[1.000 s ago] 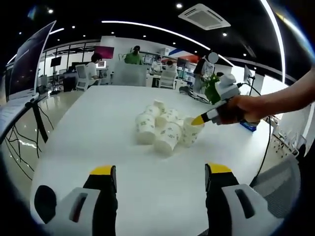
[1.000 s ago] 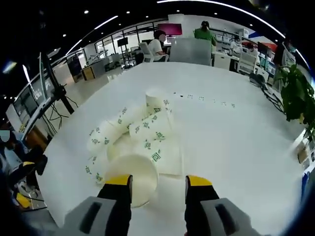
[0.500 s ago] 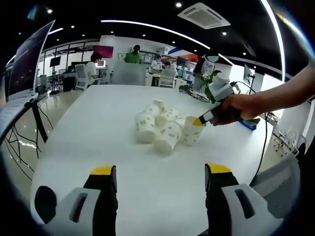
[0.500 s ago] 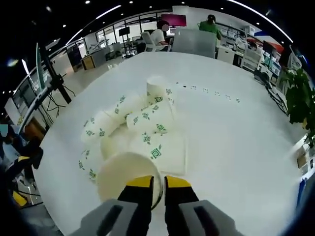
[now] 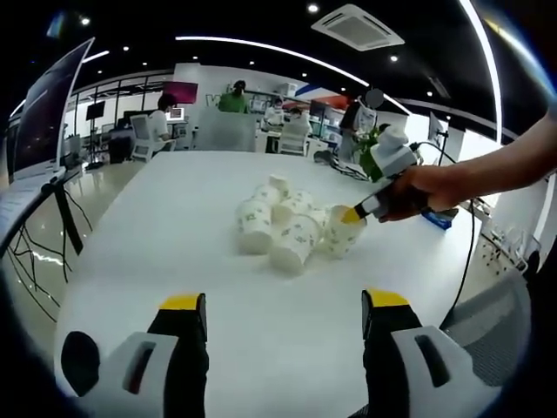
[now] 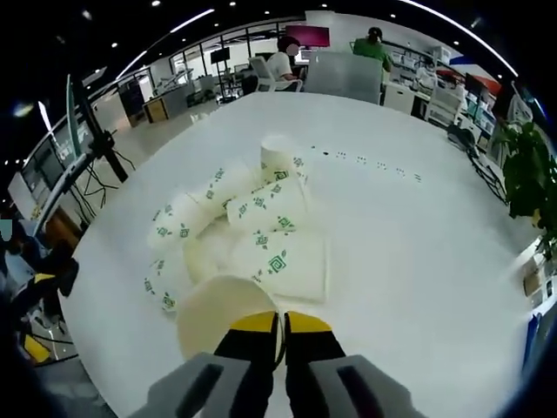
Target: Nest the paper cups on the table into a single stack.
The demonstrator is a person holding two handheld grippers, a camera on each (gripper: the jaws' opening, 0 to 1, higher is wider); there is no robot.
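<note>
Several white paper cups (image 5: 278,222) with green marks lie clustered on the white table (image 5: 174,226); in the right gripper view the same cluster (image 6: 252,218) spreads ahead of the jaws. My right gripper (image 6: 279,320) is shut on the rim of the nearest paper cup (image 6: 222,309), whose open mouth faces the camera. In the left gripper view that right gripper (image 5: 352,215), held by a hand, pinches the cup (image 5: 338,233) at the cluster's right end. Closer to me, my left gripper (image 5: 280,301) stands open above bare table, well short of the cups.
Monitors on stands (image 5: 43,113) line the table's left side. A potted plant (image 6: 526,174) and cables sit at the far right edge. People sit at desks (image 5: 235,131) beyond the table's far end. Bare tabletop surrounds the cluster.
The right gripper's jaws went from wide apart to pinched on the nearest cup's rim, and the cup has since shifted slightly. The left gripper has stayed in place.
</note>
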